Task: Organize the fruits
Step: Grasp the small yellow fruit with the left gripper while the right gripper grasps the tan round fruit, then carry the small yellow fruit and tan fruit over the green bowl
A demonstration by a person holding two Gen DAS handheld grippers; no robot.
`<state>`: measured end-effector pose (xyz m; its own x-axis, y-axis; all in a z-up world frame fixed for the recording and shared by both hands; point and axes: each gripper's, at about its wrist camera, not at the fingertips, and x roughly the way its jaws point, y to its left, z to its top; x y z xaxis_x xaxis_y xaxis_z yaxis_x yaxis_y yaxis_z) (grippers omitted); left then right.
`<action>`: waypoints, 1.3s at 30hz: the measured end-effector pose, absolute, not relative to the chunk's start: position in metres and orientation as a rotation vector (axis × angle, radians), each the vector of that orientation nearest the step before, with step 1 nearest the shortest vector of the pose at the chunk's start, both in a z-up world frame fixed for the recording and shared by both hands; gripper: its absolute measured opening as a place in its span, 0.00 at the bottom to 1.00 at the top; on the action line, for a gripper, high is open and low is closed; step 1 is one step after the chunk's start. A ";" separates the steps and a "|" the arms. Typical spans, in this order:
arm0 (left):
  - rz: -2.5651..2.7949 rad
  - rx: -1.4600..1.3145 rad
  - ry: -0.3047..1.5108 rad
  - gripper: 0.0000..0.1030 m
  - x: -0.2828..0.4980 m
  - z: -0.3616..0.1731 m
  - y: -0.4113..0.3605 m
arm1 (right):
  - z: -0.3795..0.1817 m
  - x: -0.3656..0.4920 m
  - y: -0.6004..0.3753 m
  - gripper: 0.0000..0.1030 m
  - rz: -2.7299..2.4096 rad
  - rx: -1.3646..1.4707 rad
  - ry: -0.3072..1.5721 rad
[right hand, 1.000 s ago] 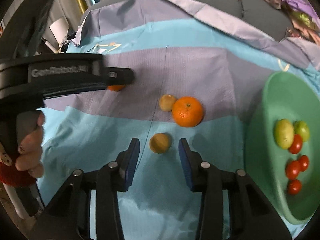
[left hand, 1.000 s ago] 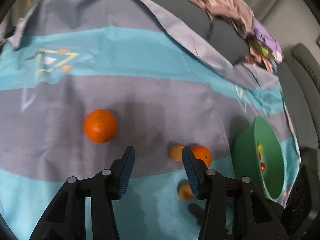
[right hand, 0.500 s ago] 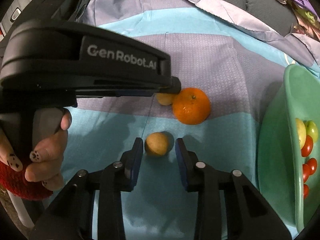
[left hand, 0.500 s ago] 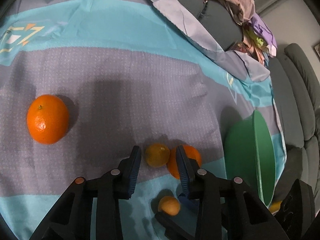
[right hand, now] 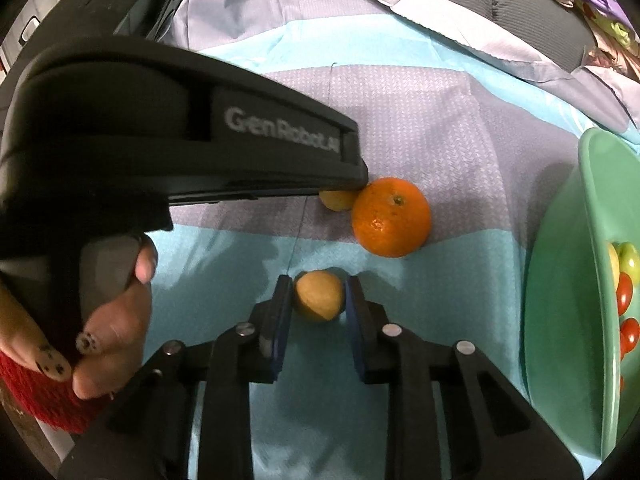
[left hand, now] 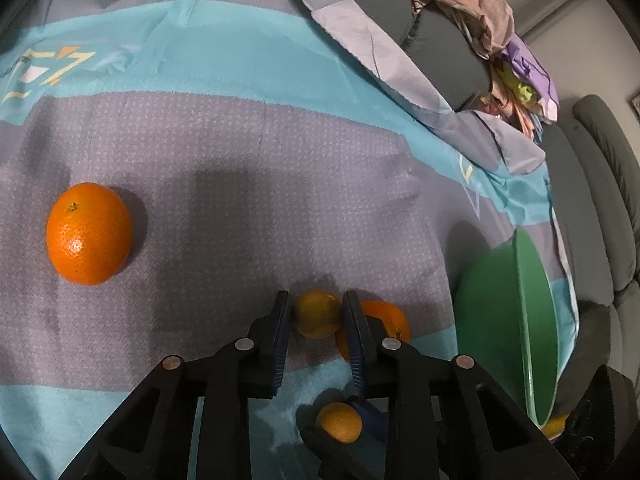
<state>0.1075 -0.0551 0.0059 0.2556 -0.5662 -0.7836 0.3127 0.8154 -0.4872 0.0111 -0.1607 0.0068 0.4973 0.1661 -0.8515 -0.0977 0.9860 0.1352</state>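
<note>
My left gripper (left hand: 315, 312) has its jaws close around a small yellow-orange fruit (left hand: 317, 313) on the cloth, with an orange (left hand: 384, 320) just behind its right finger. My right gripper (right hand: 316, 298) has its jaws close around another small yellow fruit (right hand: 319, 295); this fruit also shows in the left wrist view (left hand: 339, 422). Both fruits rest on the cloth; I cannot tell whether the pads press them. A second, larger orange (left hand: 89, 234) lies far left. The nearer orange also shows in the right wrist view (right hand: 391, 222). A green bowl (right hand: 560, 320) at right holds cherry tomatoes (right hand: 624, 300) and yellow-green fruits.
A blue and purple striped cloth (left hand: 240, 152) covers the surface. Grey sofa cushions (left hand: 592, 208) and a pile of clothes (left hand: 480, 16) lie behind and right. The left gripper's body and the hand (right hand: 108, 320) fill the left of the right wrist view.
Both grippers moved forward and down onto the small fruits, and their jaws narrowed around them. The left gripper shifted right, away from the large orange.
</note>
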 end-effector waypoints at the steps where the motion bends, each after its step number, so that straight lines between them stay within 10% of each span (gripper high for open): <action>1: -0.603 -0.252 1.168 0.25 0.107 0.006 -0.055 | 0.007 0.011 -0.160 0.26 0.156 0.069 1.035; 39: -0.262 -0.295 1.067 0.25 0.023 0.040 0.030 | 0.031 -0.008 -0.179 0.26 0.171 0.105 1.005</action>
<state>0.0235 0.0305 0.0397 0.4588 -0.3503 -0.8166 0.0685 0.9302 -0.3606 -0.0081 -0.1789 0.0309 0.5246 0.1912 -0.8296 -0.0942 0.9815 0.1666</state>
